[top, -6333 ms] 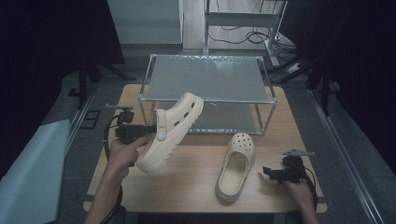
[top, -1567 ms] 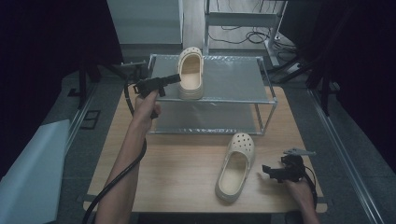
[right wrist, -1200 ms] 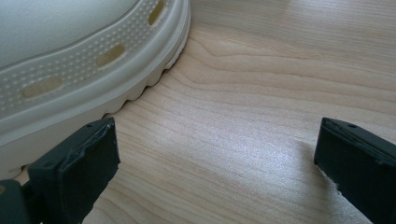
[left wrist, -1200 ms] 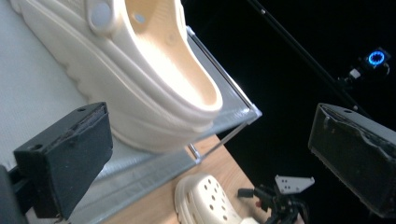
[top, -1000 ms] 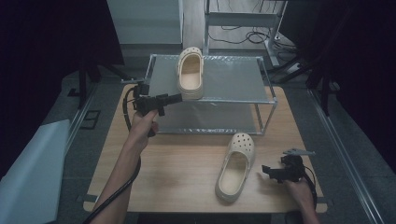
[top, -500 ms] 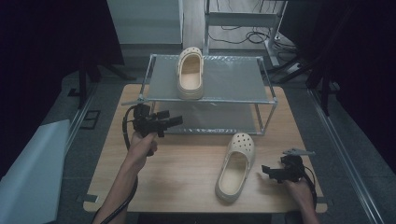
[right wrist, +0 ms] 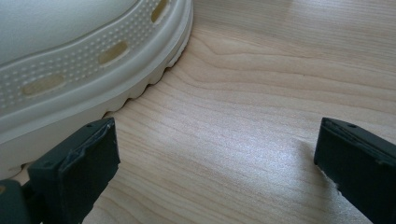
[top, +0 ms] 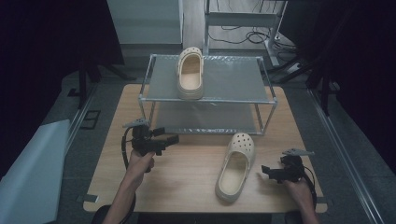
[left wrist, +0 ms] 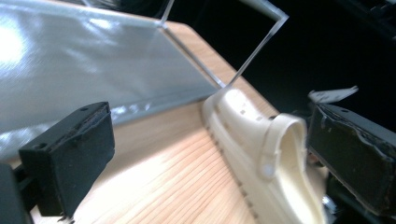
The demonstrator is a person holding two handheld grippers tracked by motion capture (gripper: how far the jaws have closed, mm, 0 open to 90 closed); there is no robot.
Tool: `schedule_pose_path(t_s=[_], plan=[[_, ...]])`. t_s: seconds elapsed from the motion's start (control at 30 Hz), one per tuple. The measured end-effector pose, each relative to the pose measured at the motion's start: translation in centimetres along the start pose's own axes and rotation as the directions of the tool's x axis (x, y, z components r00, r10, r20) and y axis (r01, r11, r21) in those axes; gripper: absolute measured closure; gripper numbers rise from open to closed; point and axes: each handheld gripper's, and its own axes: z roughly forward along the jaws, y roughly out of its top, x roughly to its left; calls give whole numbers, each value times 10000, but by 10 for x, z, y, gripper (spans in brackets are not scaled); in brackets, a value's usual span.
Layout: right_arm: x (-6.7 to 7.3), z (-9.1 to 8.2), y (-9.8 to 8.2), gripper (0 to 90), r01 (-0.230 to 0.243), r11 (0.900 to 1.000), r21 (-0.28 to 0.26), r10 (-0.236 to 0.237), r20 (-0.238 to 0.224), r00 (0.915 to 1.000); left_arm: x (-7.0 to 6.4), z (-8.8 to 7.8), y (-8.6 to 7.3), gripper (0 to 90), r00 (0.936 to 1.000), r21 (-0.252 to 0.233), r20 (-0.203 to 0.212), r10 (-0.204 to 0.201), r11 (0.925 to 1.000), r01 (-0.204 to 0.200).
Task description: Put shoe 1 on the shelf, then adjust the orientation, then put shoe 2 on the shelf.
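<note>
On the wooden table (top: 187,186), the second clog (top: 236,165) lay sole-down, its long axis running from the toe near the rack (top: 205,100) back toward the person, tilted slightly left at the heel. Its mate (top: 189,73) already sat on the rack's top shelf. The right gripper (top: 268,171) rested just beside the clog's heel end, jaws spread wide and empty, the ribbed sole edge (right wrist: 93,88) just off its near jaw. The left gripper (top: 170,140) hovered well apart to the clog's left, jaws also spread and empty, aimed across at it. The right hand looked the nearer, though whether its jaw touched the sole was hard to tell. A sideways close across the heel seemed the natural next grab.
</note>
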Motion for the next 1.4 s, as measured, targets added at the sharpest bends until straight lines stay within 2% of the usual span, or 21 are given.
schedule_pose_path(t_s=[0.17,0.23,0.3,0.33,0.43,0.47,0.5,0.53,0.57,0.6,0.63,0.67,0.7,0.73,0.8,0.93,1.0,1.13,1.4], plan=[[1,1,0,0,40,10000,91,-40,-13,10000,6,4,-21,11,9967,386,-765,256,9990,-227],[1,1,0,0,72,9999,111,-72,-8,10000,8,6,-29,6,9915,676,-1196,517,9968,-438],[1,1,0,0,81,9999,119,-80,-12,10000,8,8,-36,0,9825,987,-1675,809,9930,-649],[1,1,-1,0,83,9999,116,-83,-14,10000,8,8,-40,0,9748,1168,-1964,1053,9897,-833],[2,0,0,0,136,9999,75,-136,-7,9999,6,9,-45,0,9595,1433,-2403,1473,9830,-1150],[2,0,0,0,150,9999,68,-150,3,9999,5,10,-47,0,9513,1548,-2598,1661,9795,-1288],[3,0,0,0,225,9997,50,-225,1,9997,5,10,-48,0,9459,1636,-2714,1779,9770,-1368],[3,0,0,0,233,9997,58,-233,0,9997,5,12,-50,0,9368,1776,-2890,1971,9726,-1498],[4,0,0,0,276,9996,60,-276,-1,9996,4,13,-52,0,9314,1863,-2987,2078,9699,-1566],[5,-1,0,0,301,9995,60,-301,23,9995,4,14,-55,0,9221,2046,-3150,2248,9648,-1653],[5,-1,0,0,305,9995,60,-305,24,9995,4,16,-56,0,9159,2148,-3248,2358,9615,-1714],[6,-1,0,0,322,9995,56,-322,3,9995,3,18,-59,0,9044,2338,-3428,2541,9555,-1798],[7,-2,0,0,337,9994,29,-337,-16,9994,3,19,-61,0,8987,2452,-3498,2644,9517,-1846],[8,-2,0,0,405,9992,12,-405,-8,9992,3,21,-63,0,8904,2580,-3599,2787,9469,-1921],[9,-3,0,0,402,9992,33,-402,-14,9992,3,24,-65,0,8823,2730,-3687,2927,9414,-1983],[15,-4,0,0,568,9984,80,-567,-91,9983,3,27,-69,0,8697,2956,-3814,3132,9328,-2063],[16,-4,0,0,575,9983,87,-574,-79,9983,3,28,-70,0,8664,3011,-3848,3184,9306,-2083],[20,-6,0,0,729,9972,151,-728,-80,9973,1,29,-71,0,8553,3149,-3938,3367,9236,-2186],[30,-17,3,0,845,9964,21,-844,-245,9961,2,28,-71,0,8553,3176,-3948,3356,9234,-2157]])
